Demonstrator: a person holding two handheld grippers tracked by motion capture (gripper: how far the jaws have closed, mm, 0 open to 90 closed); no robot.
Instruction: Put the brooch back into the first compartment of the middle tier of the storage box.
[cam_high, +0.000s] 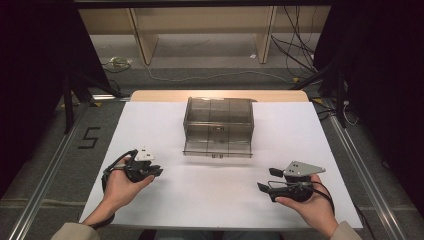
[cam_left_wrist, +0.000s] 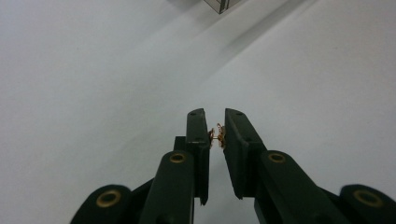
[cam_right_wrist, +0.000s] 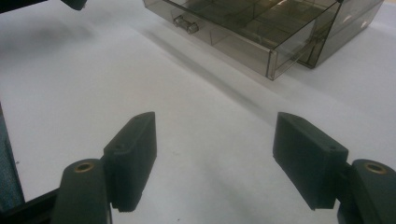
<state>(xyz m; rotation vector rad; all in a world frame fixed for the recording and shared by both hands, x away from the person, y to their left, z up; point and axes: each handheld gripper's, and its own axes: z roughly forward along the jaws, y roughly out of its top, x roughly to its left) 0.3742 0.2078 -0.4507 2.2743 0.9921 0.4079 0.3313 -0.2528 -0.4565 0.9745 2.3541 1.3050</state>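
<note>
Small gold piece pinched near a smoky drawer box

Nearest, the left hand-held gripper (cam_left_wrist: 215, 122) is nearly closed, pinching a small gold-coloured piece (cam_left_wrist: 217, 136), seen in its own view; the right hand-held gripper (cam_right_wrist: 215, 135) stands wide, holding nothing. Farther up the white desk (cam_high: 150, 125), ahead of both, the smoky drawer box (cam_high: 218, 120) has its bottom drawer (cam_right_wrist: 243, 37) pulled out.

Black tongs (cam_high: 159, 171), brass rivets, grey triangular plates, black cables, beige sleeves
</note>
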